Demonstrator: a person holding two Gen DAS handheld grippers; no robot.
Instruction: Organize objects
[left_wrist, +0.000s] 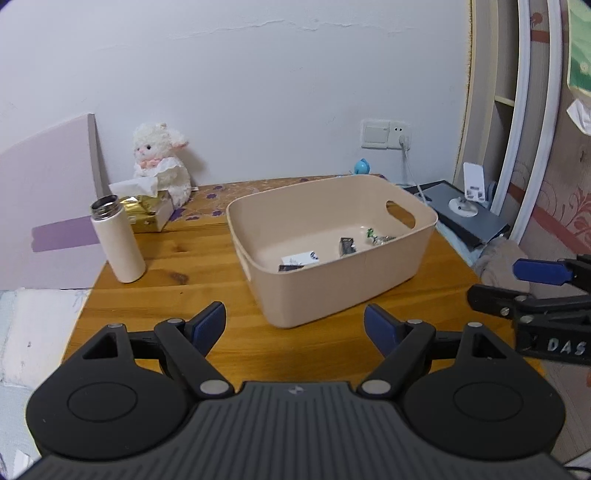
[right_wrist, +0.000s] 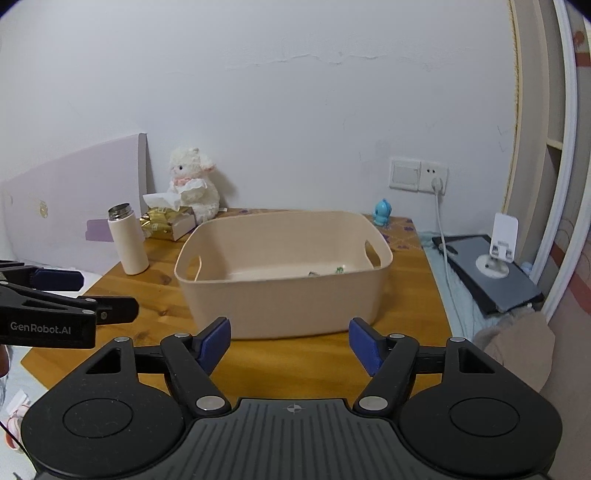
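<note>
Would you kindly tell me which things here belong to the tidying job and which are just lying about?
Part of the job:
beige bin
small packets inside it
left gripper, open
right gripper, open

Lying about:
white flask
plush lamb
tissue box
blue figurine

A white wall (right_wrist: 295, 110) with a cracked paint line fills the far side. On it, at the right, sit a switch (right_wrist: 404, 174) and a socket (right_wrist: 435, 177) with a white cable plugged in. The wooden table (right_wrist: 314, 365) stands against the wall. A lilac board (left_wrist: 48, 206) leans at far left. A white frame (right_wrist: 565, 166) with shelves rises at the right.
</note>
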